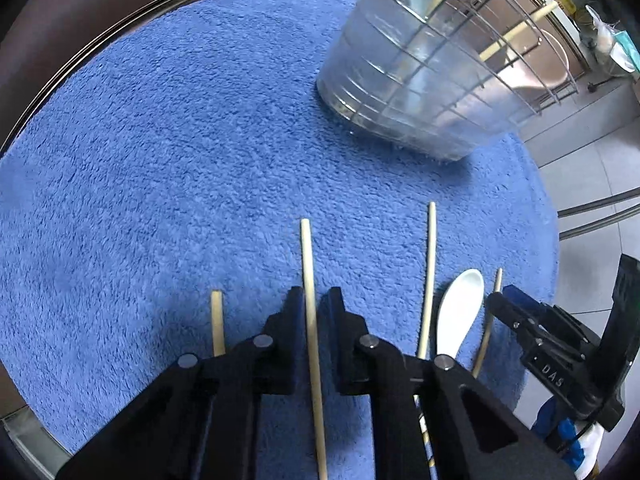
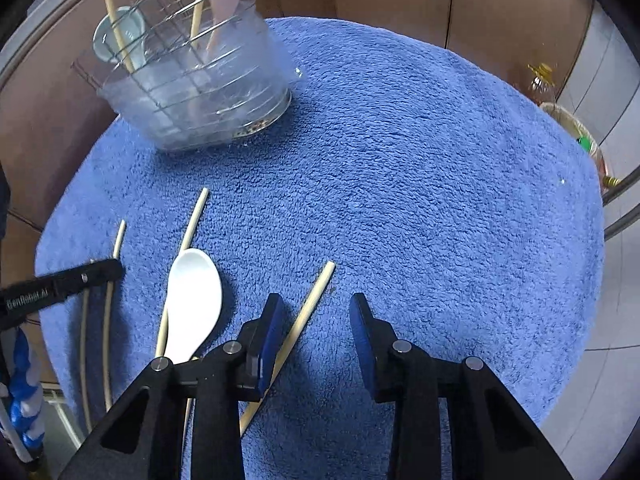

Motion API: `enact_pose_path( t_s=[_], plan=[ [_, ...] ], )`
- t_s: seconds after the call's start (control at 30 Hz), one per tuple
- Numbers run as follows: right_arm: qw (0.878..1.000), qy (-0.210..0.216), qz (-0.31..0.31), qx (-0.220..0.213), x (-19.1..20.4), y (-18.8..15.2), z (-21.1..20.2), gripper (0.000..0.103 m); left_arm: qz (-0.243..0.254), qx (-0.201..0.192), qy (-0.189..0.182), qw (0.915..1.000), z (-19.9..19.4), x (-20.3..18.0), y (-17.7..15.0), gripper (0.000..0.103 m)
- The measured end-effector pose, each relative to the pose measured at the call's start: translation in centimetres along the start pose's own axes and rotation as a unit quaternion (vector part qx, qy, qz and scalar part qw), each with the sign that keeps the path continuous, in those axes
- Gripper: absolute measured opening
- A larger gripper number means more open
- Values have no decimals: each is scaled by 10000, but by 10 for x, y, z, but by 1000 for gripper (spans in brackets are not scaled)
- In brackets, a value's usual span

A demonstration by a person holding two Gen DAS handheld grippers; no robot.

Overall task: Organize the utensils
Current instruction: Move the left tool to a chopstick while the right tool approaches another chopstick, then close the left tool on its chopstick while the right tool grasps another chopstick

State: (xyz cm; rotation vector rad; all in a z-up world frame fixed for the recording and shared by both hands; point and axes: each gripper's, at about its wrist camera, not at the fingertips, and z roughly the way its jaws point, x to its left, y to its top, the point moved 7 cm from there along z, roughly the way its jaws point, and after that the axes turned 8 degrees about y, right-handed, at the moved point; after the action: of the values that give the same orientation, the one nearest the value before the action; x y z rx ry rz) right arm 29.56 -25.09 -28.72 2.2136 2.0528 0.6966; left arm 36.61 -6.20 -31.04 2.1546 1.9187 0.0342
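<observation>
Left claw [image 1: 310,300] narrow around a chopstick [image 1: 308,264]; right claw [image 2: 314,304] wide, empty.
Close squarely, lift level, drop into holder [image 1: 404,80] ahead-right.

A home kitchen or dining corner was suggested. A wire utensil drainer [image 2: 192,80] was set on a blue towel [image 2: 400,160], with chopsticks [image 2: 308,312] and a white spoon [image 2: 192,300] laid near the drainer; tiled floor [image 1: 592,176] was seen beyond it.
</observation>
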Motion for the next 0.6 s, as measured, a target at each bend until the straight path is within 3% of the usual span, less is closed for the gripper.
enact_pose_path(
  t_s=[0.2,0.3,0.6],
  plan=[
    [9999,-108,-81,3,0,-2,0,14,-79,-80,163,9998,1,-1,1,4],
    [9998,141,103,-64,-6,0,1,10,-134,-206,115,9996,-6,0,-8,4],
    [9947,796,45,-643,-1,-11,-43,6,-143,-1385,-255,9899,-66,3,-27,4]
  ],
)
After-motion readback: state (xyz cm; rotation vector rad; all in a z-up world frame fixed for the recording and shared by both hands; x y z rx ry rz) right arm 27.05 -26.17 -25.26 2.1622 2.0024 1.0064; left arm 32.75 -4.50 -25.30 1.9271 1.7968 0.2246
